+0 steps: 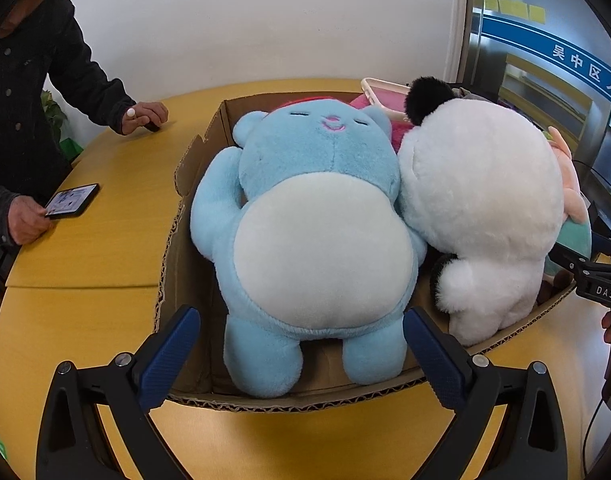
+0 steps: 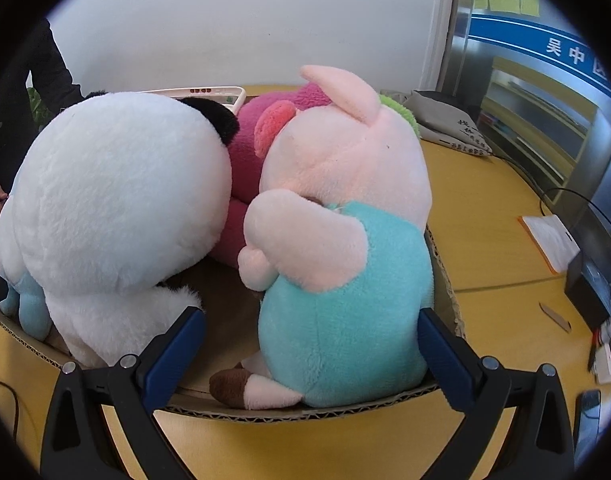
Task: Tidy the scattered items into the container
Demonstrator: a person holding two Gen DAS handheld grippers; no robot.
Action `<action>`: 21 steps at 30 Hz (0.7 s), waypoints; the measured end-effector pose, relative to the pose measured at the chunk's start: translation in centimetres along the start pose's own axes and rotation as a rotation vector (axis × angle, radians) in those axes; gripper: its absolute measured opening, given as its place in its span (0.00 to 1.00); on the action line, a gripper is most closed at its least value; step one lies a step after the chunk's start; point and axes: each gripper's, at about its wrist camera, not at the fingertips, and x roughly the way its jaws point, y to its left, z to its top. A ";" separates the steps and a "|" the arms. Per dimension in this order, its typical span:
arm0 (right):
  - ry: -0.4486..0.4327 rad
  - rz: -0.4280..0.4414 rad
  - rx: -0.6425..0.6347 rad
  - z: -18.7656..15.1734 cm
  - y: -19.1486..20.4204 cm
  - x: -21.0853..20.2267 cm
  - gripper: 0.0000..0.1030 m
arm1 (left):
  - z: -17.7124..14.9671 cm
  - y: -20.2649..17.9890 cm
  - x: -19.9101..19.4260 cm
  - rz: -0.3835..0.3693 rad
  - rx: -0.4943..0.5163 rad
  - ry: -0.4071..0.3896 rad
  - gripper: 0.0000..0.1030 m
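4 plush toys crowd a cardboard box (image 1: pixel 173 264) on a yellow table (image 1: pixel 85 248) as 2 hand-held grippers hang over its near edge. The left gripper (image 1: pixel 301 344) stands wide open and holds nothing, its blue-padded fingers either side of the blue bear's (image 1: pixel 317 216) legs without pressing them. The right gripper (image 2: pixel 311 340) is likewise spread as wide as it goes and empty, its pads flanking the pink pig (image 2: pixel 341 216) in the teal shirt.

The toys appear already to be in the box, so the work in hand looks like settling or letting go rather than fetching. To do it well, each gripper should draw back clear of the fur so no pad snags a leg and drags a toy out over the rim; any toy riding high is better pressed down on its body than on its head.

The bear lies on its back, pale belly up, head toward the far wall of the box. The white panda (image 1: pixel 481 208) leans against its side, back to the cameras, 1 black ear showing. The pig sits upright at the right end, touching the panda, with a magenta plush (image 2: pixel 261 132) wedged behind them. All are soft, bulky and piled above the low walls. A person (image 1: pixel 29 92) stands at the table's far left with a phone (image 1: pixel 71 200).
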 end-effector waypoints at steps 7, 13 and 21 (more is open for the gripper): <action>-0.035 -0.026 0.003 -1.2 -0.1 -3.1 0.99 | -0.3 -0.7 -4.3 0.013 -0.068 -0.091 1.00; -0.080 -0.007 -0.001 -1.8 0.7 -6.3 0.99 | 0.0 -2.7 -6.6 0.045 -0.083 -0.120 1.00; -0.106 0.012 -0.023 -2.1 2.0 -7.9 1.00 | -0.8 -4.6 -7.5 0.020 -0.094 -0.115 1.00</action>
